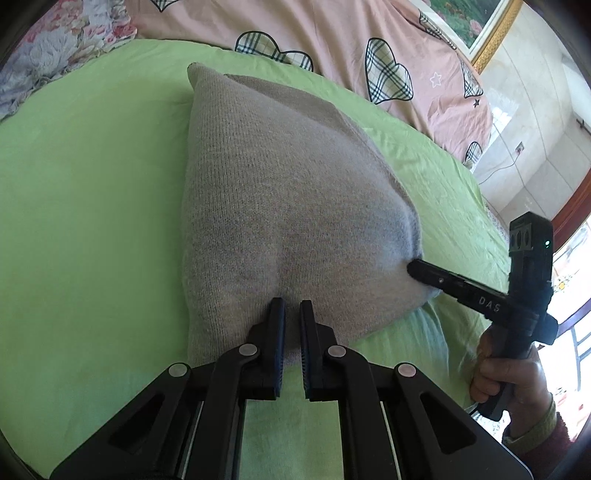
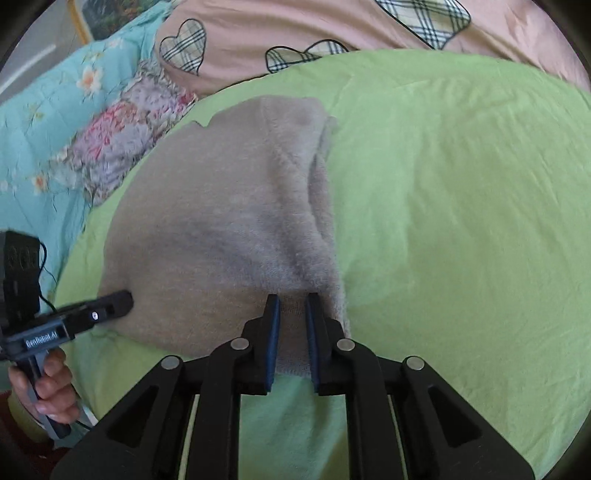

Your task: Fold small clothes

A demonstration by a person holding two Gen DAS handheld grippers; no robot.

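Note:
A grey knitted garment point(image 1: 280, 192) lies folded on the green sheet point(image 1: 81, 206); it also shows in the right wrist view point(image 2: 221, 236). My left gripper point(image 1: 292, 306) is shut on the garment's near edge, with cloth between its blue pads. My right gripper point(image 2: 292, 301) is shut on the near right corner of the garment. In the left wrist view the right gripper point(image 1: 415, 271) comes in from the right and pinches the garment's right corner. In the right wrist view the left gripper point(image 2: 125, 299) comes in from the left at the garment's near left edge.
A pink quilt with plaid hearts point(image 1: 332, 40) lies along the far side of the bed. A floral blanket point(image 2: 122, 147) and a turquoise flowered cover point(image 2: 40, 122) lie at the far left. A framed picture point(image 1: 476, 22) and a wall stand beyond the bed on the right.

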